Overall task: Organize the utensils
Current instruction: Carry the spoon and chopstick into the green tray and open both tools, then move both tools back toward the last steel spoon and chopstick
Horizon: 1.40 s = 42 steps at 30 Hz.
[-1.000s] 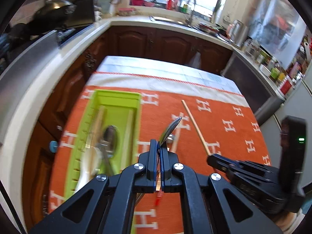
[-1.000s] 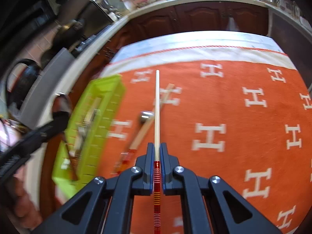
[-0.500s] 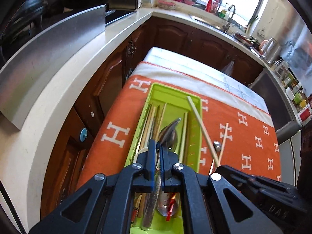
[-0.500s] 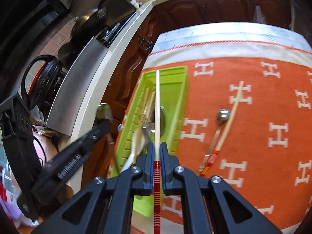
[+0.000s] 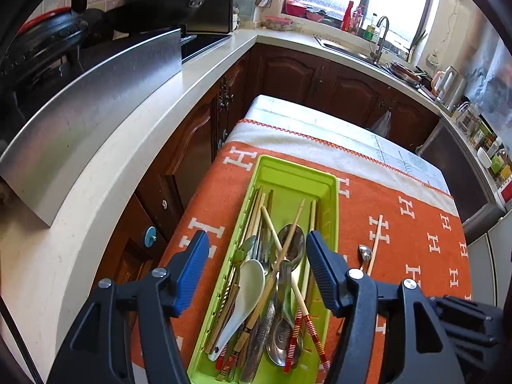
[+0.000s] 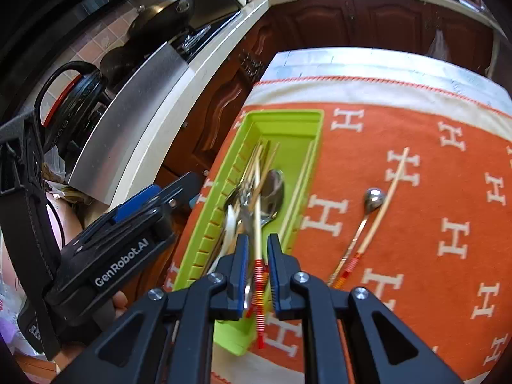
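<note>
A lime green tray lies on the orange cloth, holding several chopsticks, metal spoons and a white ceramic spoon. My left gripper hangs over the tray with its jaws wide and still opening; nothing is between them, and a large metal spoon lies in the tray below. My right gripper hovers over the tray's near end, jaws opening. A blurred red-striped chopstick sits loose between the pads, with a gap on each side.
A small metal spoon and one chopstick lie on the cloth right of the tray. The table's left edge runs close beside the tray. A white counter with a wok stands further left.
Both grippers moved left from the cloth to above the tray. The left let go of the large spoon and spread its jaws. The right jaws parted from the chopstick.
</note>
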{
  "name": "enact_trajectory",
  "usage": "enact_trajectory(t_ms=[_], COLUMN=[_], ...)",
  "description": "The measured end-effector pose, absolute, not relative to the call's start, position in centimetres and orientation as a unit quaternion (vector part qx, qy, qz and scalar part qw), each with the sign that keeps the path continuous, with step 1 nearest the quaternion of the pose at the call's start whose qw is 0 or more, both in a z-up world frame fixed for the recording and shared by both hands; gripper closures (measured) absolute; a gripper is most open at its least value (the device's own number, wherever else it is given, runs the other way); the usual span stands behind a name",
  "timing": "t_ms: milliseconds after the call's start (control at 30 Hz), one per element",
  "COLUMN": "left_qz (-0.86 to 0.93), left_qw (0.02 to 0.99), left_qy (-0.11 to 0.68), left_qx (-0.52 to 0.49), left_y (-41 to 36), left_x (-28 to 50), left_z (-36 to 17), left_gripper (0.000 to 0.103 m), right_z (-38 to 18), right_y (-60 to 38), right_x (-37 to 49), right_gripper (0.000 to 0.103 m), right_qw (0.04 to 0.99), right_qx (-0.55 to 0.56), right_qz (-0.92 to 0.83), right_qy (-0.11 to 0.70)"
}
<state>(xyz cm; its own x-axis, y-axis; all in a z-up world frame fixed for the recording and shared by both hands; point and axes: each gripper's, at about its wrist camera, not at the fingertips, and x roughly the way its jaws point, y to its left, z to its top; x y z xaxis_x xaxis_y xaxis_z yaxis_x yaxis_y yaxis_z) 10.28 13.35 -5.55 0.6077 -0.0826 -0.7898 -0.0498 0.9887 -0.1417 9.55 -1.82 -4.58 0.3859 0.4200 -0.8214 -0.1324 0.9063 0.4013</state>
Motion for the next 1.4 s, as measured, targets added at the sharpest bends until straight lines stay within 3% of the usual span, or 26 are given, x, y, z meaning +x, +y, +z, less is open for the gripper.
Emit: enact_trajectory(t_ms=[600, 1067, 1133, 1400], left_qz=[-0.071, -0.126, -0.125, -0.139], left_qw=[0.908, 0.885, 0.879, 0.848], left_qy=[0.412, 0.448, 0.461, 0.511], left_qx=[-0.011, 0.013, 0.007, 0.006], left_y=[6.1, 0.1, 0.0, -1.3], left_x=[7.5, 7.9, 8.3, 9.7], left_z=[-2.7, -6.8, -7.9, -12.0], left_gripper=[0.025, 0.023, 0.027, 0.077], right_z=[-1.4, -3.8, -4.8, -7.8], right_y=[-8.1, -14.3, -15.2, -17.2], right_x=[6.4, 4.5, 4.6, 5.2], right_gripper=[0.091, 0.091, 0.091, 0.091], right_qw=[0.885, 0.900, 0.895, 0.880], right_qx=[0.082, 0.057, 0.069, 0.111], right_qz=[0.088, -0.009, -0.012, 0.001], right_qy=[0.451, 0.432, 0.440, 0.462])
